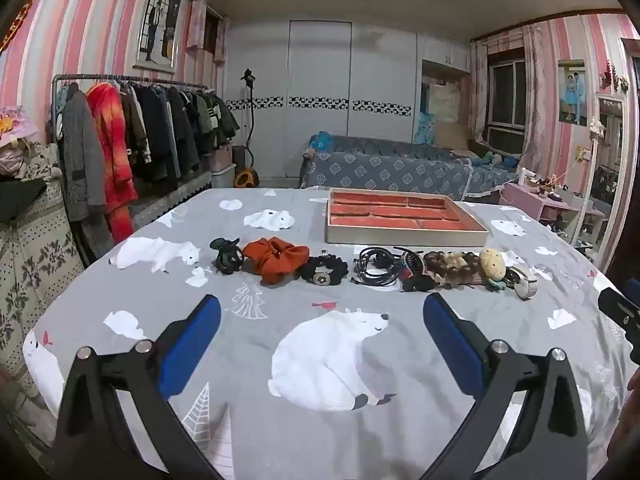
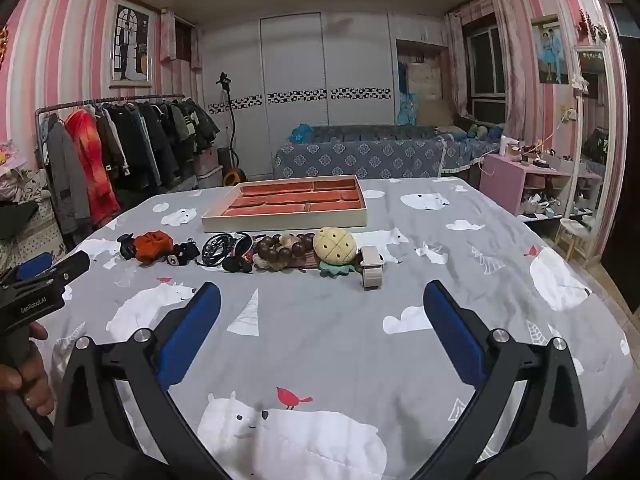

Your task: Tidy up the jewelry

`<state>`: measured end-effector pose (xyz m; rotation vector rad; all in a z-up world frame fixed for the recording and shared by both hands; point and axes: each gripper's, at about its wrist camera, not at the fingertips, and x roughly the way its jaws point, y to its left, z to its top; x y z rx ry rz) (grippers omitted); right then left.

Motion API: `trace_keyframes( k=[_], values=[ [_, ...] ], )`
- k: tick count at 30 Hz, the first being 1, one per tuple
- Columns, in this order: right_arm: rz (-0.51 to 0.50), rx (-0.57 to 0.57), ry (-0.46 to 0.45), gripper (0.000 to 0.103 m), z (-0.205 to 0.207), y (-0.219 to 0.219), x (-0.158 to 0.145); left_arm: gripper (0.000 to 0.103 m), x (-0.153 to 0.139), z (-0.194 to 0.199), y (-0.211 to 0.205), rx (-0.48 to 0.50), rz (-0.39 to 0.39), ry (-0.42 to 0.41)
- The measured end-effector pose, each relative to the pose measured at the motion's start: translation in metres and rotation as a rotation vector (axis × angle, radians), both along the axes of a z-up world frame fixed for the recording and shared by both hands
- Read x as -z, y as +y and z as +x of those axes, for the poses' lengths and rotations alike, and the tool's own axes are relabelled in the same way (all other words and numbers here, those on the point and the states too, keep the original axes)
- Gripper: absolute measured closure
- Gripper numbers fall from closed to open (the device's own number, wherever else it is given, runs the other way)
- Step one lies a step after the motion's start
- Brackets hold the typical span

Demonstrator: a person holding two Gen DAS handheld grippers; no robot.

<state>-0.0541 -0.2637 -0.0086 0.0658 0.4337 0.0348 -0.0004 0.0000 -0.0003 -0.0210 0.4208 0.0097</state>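
A row of accessories lies across the bed: a black claw clip (image 1: 227, 255), an orange scrunchie (image 1: 276, 259), a black scrunchie (image 1: 324, 270), black hair bands (image 1: 374, 270), a wooden bead bracelet (image 1: 452, 266), a plush pineapple clip (image 1: 494, 268) and a silver band (image 1: 525, 280). Behind them stands a cream tray with orange compartments (image 1: 404, 236), which looks empty. My left gripper (image 1: 322, 312) is open and empty, short of the row. My right gripper (image 2: 322, 300) is open and empty, short of the pineapple clip (image 2: 335, 245) and the band (image 2: 371, 267). The tray (image 2: 288, 222) lies beyond.
The bed has a grey polar-bear sheet (image 1: 320, 420). A clothes rack (image 1: 136, 132) stands at the left, a blue sofa (image 1: 392, 168) behind, and a pink dresser (image 2: 520, 184) at the right. The other gripper shows at each view's edge.
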Motion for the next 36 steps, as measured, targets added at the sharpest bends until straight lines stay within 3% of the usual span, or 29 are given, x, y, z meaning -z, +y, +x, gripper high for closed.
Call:
trace_keyframes(
  k=[5, 11, 20, 36],
  values=[
    [0.011, 0.006, 0.024, 0.004, 0.012, -0.001, 0.006, 0.004, 0.007, 0.01, -0.013, 0.02, 0.039, 0.004],
    [-0.001, -0.004, 0.052, 0.004, 0.045, 0.0, 0.009, 0.004, 0.013, 0.032, 0.002, 0.035, -0.015, 0.015],
    [-0.019, -0.006, 0.106, 0.004, 0.084, 0.007, 0.028, 0.004, 0.026, 0.058, 0.004, 0.023, 0.02, 0.028],
    [-0.046, 0.014, 0.109, 0.004, 0.101, 0.01, 0.029, 0.004, 0.032, 0.079, 0.015, 0.024, -0.002, 0.048]
  ],
)
